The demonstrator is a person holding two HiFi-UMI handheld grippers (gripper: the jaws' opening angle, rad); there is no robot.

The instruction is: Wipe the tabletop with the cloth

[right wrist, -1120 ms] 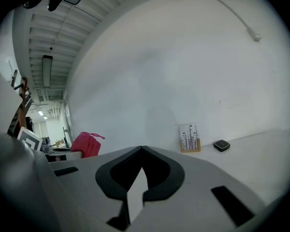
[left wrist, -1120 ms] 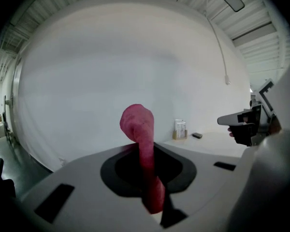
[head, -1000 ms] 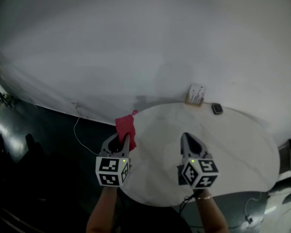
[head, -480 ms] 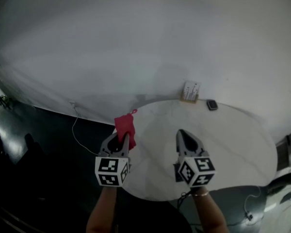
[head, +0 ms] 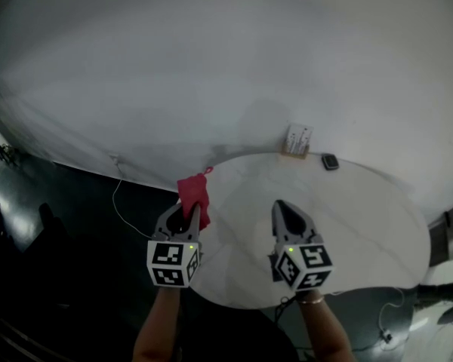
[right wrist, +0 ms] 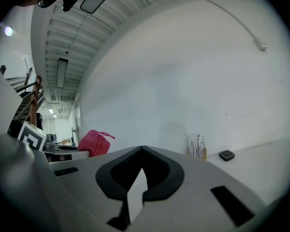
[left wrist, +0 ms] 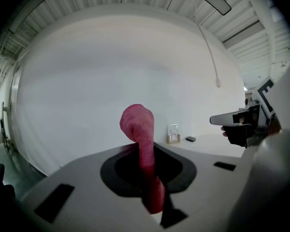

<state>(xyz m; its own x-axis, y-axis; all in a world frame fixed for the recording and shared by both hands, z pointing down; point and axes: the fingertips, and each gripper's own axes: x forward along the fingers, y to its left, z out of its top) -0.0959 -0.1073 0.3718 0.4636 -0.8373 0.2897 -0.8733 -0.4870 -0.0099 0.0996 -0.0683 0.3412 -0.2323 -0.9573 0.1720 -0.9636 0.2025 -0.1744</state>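
Head view: the left tongs (head: 189,211) and right tongs (head: 281,207) are held side by side, well apart, at the near-left part of a round white counter (head: 362,217).
Left tongs: the jaws are clamped on a red cloth (head: 194,193), which the left gripper view shows running up through the gap between them.
Cloth: bunched into a thick roll, it stands up past the jaw tips and curls over at its top; it sits at the counter's left rim, and contact with the surface cannot be told.
Right tongs: the right gripper view shows the jaw tips together, only a thin slit of light behind them and nothing between them.
Far edge of the counter: a small card stand (head: 297,142) against the white wall (head: 211,66), with a flat dark device (head: 330,162) near it on its right, not touching.
Floor: dark, with a thin white cable (head: 119,202) trailing left of the counter.
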